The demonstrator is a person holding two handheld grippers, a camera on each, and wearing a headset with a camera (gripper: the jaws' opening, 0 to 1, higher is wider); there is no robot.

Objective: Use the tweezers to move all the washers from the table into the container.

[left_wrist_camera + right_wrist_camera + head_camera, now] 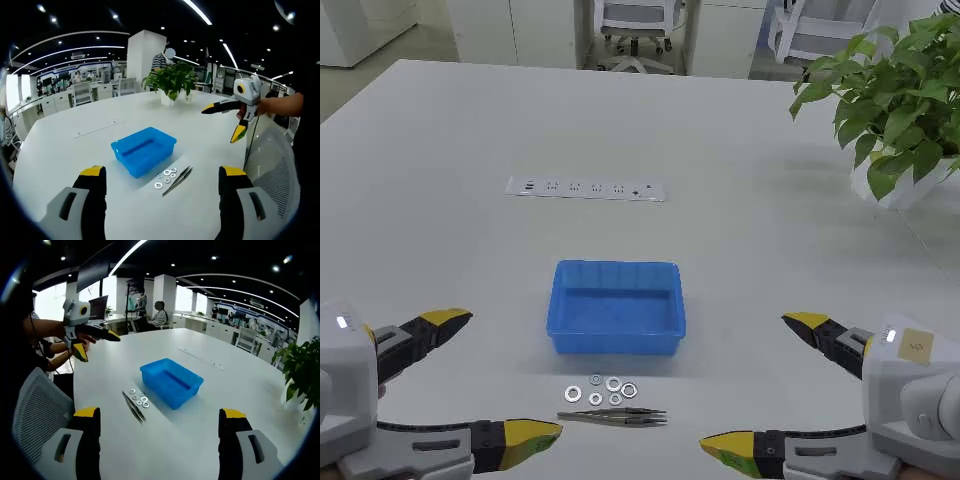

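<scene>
A blue container [617, 308] [143, 148] [171, 381] stands empty in the middle of the white table. Just in front of it lie several silver washers [602, 389] [166, 176] [138, 398], and the metal tweezers [613, 416] [177, 180] [134, 407] rest flat beside them on the near side. My left gripper [515, 372] [162, 171] [101, 349] hovers open at the lower left, holding nothing. My right gripper [744, 380] [160, 412] [218, 126] hovers open at the lower right, also holding nothing. Both are held above the table, on either side of the washers and tweezers.
A white power strip [585, 188] lies beyond the container. A potted plant [895, 110] stands at the far right of the table. Office chairs [638, 25] stand past the far edge, and a mesh chair [272, 165] is close to the near edge.
</scene>
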